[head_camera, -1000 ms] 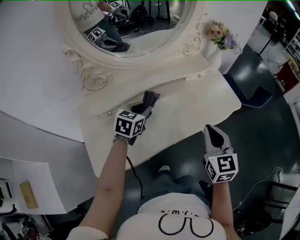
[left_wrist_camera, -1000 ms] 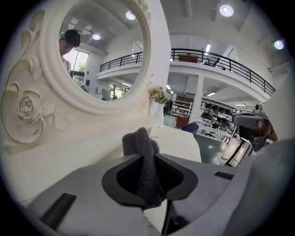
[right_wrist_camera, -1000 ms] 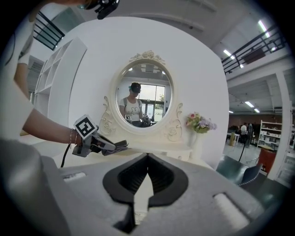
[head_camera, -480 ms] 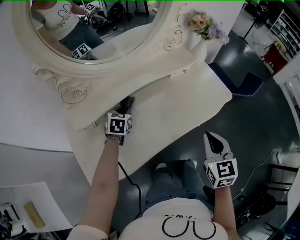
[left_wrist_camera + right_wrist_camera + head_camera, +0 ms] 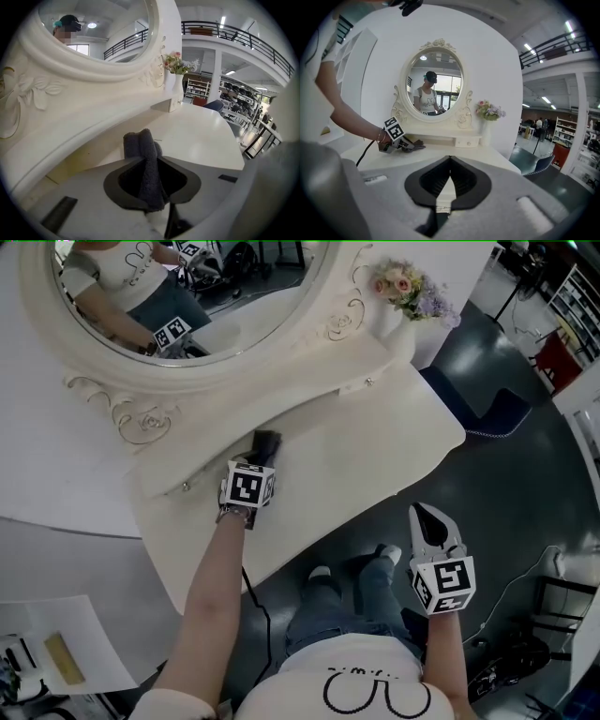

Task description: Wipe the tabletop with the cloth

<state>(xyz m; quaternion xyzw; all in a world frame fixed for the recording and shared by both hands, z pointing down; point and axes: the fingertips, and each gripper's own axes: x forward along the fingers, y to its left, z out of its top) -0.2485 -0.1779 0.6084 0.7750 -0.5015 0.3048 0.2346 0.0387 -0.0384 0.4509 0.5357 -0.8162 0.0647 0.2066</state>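
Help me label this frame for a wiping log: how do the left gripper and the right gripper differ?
The left gripper is shut on the dark cloth; the right gripper has its jaws together on nothing. The left gripper is over the tabletop; the right gripper hangs beyond its front edge, above the floor. Both are closed, and each carries a marker cube.

Bright, even indoor light comes from white ceiling strip lamps (image 5: 570, 26); the glossy cream-white dressing tabletop (image 5: 206, 136) carries a soft sheen and faint shadows; both gripper views bend strongly inside dark round borders; the dark polished floor (image 5: 511, 474) reflects pale glare; focus is sharp.
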